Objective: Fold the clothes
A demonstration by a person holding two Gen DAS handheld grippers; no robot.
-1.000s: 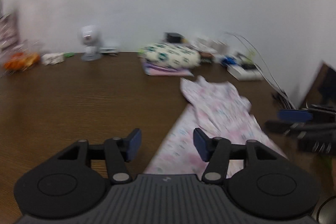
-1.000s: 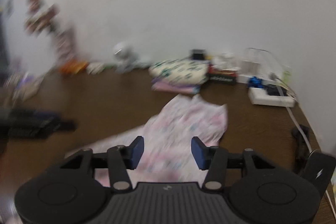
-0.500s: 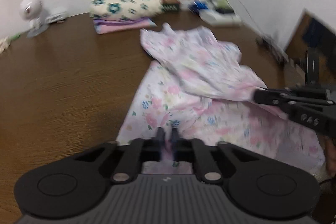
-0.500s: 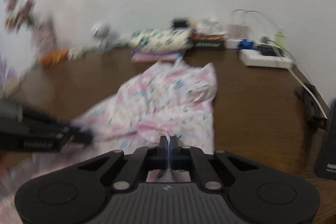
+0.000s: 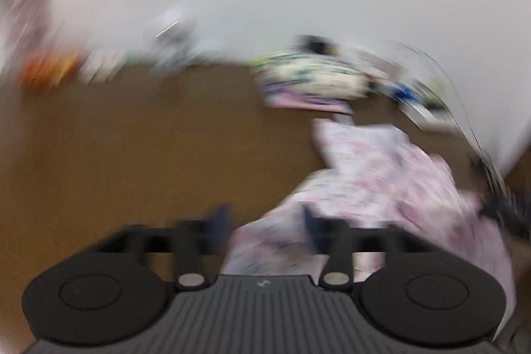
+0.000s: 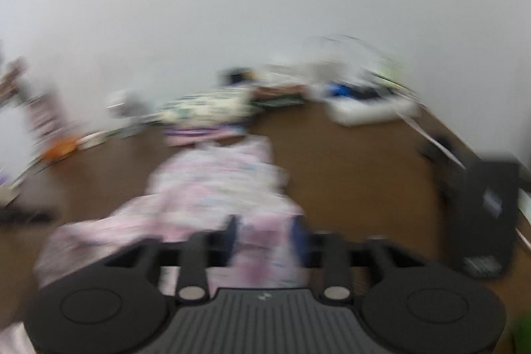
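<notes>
Both pairs of jaws, pressed together on the cloth half a second ago, have just been opening and now stand apart, with the pink floral garment lying loose beneath them rather than pinched. Seen from the left wrist, the left gripper hangs over the garment's near left edge, part of the cloth showing between its blue pads without being pressed. Seen from the right wrist, the right gripper is over the near end of the same garment, cloth again visible in the gap.

That garment is spread in a crumpled strip on the brown tabletop, running from its near edge toward the far edge. Just past its far end sits a stack of folded clothes, a cream patterned piece on top of a pink one. Along the far edge by the wall are blurred small items, an orange thing toward the far left corner and a white power strip with cables toward the far right. A dark upright object stands at the right edge. Both views are heavily blurred.
</notes>
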